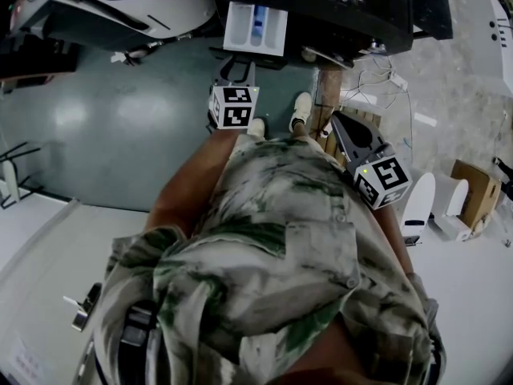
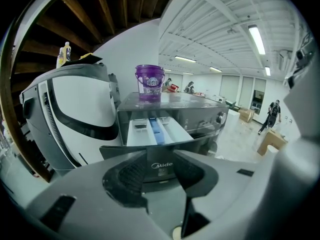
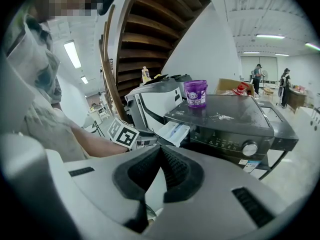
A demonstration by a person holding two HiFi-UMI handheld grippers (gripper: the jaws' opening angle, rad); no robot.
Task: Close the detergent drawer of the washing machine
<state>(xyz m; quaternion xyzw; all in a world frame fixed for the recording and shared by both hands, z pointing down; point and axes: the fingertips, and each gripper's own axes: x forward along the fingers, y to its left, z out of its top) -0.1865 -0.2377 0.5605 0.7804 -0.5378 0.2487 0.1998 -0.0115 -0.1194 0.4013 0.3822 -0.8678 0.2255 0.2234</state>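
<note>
Left gripper view — left gripper spread wide, empty, facing the pulled-out detergent drawer, seemingly just short; press its front squarely. Right gripper closed, empty.

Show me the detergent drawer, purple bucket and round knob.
detergent drawer (image 2: 156, 130): left gripper view, blue middle compartment.
purple bucket (image 2: 149, 84): left gripper view, side wall.
round knob (image 3: 249, 149): right gripper view, front face.

My kit: clothing and tongs
Cream short-sleeved shirt with a green-grey blotched print; white shoes; grey plastic left gripper and right gripper, each with a black-and-white marker cube.
</note>
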